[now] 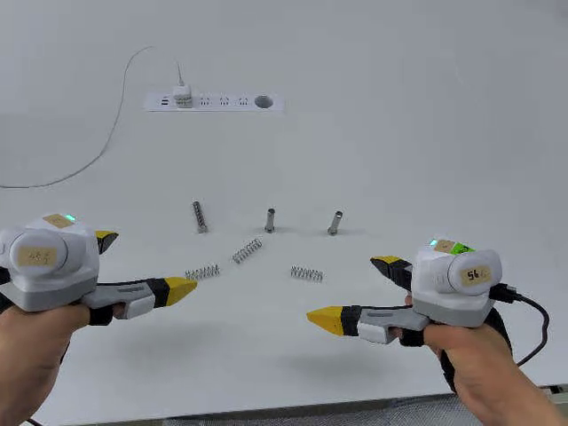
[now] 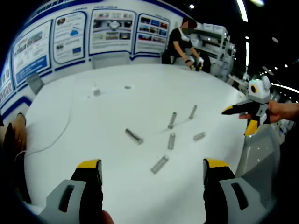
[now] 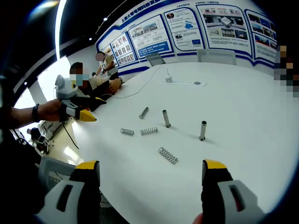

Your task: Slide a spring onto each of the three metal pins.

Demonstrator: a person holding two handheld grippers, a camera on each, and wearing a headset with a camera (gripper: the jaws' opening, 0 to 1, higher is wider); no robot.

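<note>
Springs [image 1: 248,250] lie loose on the table [image 1: 355,160]; left hand-held gripper [image 1: 146,262] and right hand-held gripper [image 1: 351,288] both gape empty. A hard pinch could flick one away.

Along the far part of a white table [image 1: 426,160], a power strip [image 1: 214,103] with a white plug [image 1: 183,96] at its left end and a thin cable [image 1: 112,133] curving away to the left. Beyond the table, blue-and-white wall posters [image 2: 111,29], grey chairs [image 2: 110,59] and a standing person [image 2: 180,44] in dark clothes. At one end of the table, two seated people [image 3: 105,81] under a bright ceiling light [image 3: 60,23].
</note>
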